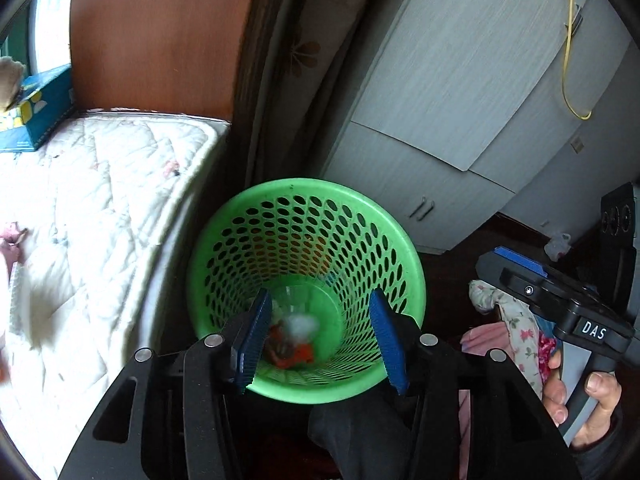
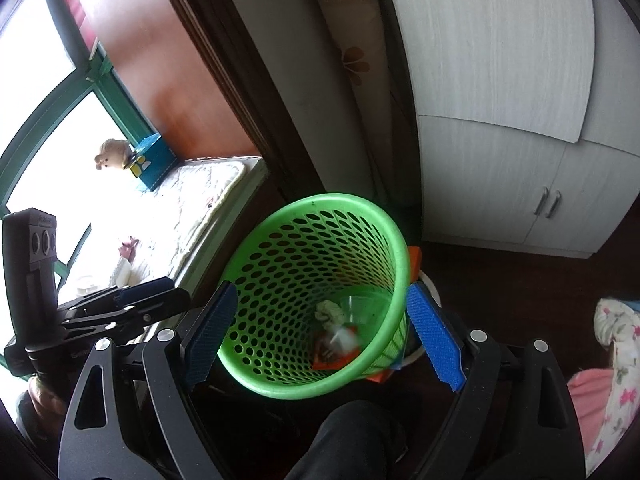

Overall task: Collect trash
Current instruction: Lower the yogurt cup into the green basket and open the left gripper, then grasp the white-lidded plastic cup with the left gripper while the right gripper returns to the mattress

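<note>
Green perforated plastic wastebasket (image 1: 306,240) on dark floor beside white quilted mattress (image 1: 100,208). Crumpled white tissue (image 2: 329,312) and orange wrapper (image 2: 340,350) lie inside. Left tool (image 1: 318,338) parted, empty, above basket; right tool (image 2: 320,332) wide, empty.

Trash (image 1: 294,338) in basket (image 1: 240,216) beside mattress (image 1: 100,200)

— What in the green basket (image 1: 308,240) is left unresolved?
— The white wad (image 1: 299,325) at its bottom is blurred; the orange scraps (image 1: 298,354) cannot be identified.
— And at the edges?
— The blue box (image 1: 36,114) is cut off at the left, the hand (image 1: 580,408) low on the right.
</note>
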The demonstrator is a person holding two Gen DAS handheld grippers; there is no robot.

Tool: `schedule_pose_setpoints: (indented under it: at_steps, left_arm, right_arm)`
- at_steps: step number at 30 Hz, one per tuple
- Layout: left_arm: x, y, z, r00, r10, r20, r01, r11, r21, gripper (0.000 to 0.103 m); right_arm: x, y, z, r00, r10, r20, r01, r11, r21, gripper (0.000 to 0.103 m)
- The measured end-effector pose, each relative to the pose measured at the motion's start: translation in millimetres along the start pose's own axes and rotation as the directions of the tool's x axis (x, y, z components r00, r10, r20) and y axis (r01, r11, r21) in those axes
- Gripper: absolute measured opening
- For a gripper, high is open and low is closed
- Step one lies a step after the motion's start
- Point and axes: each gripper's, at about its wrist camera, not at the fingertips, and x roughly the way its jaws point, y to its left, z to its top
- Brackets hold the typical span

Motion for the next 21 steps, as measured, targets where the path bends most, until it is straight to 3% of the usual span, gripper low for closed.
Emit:
schedule_pose_setpoints:
  at_steps: [12, 17, 21]
  left_arm:
    - [-78, 66, -30, 0.981, 0.17, 0.089, -0.158, 0.98, -0.123, 0.048]
    - [-116, 106, -45, 0.957, 0.261, 0.125, -0.231, 0.95, -0.211, 0.048]
    - [-144, 142, -55, 0.929, 0.341, 0.14, -0.289, 0.909, -0.3, 0.049]
  right_arm:
    - [16, 64, 0, 0.995, 0.09, -0.03, -0.093, 0.988, -0.124, 0.09]
    - [28, 100, -1, 0.989, 0.133, -0.063, -0.142, 0.974, -0.175, 0.09]
    - [37, 127, -2, 0.982, 0.166, -0.09, -0.182, 0.961, -0.208, 0.09]
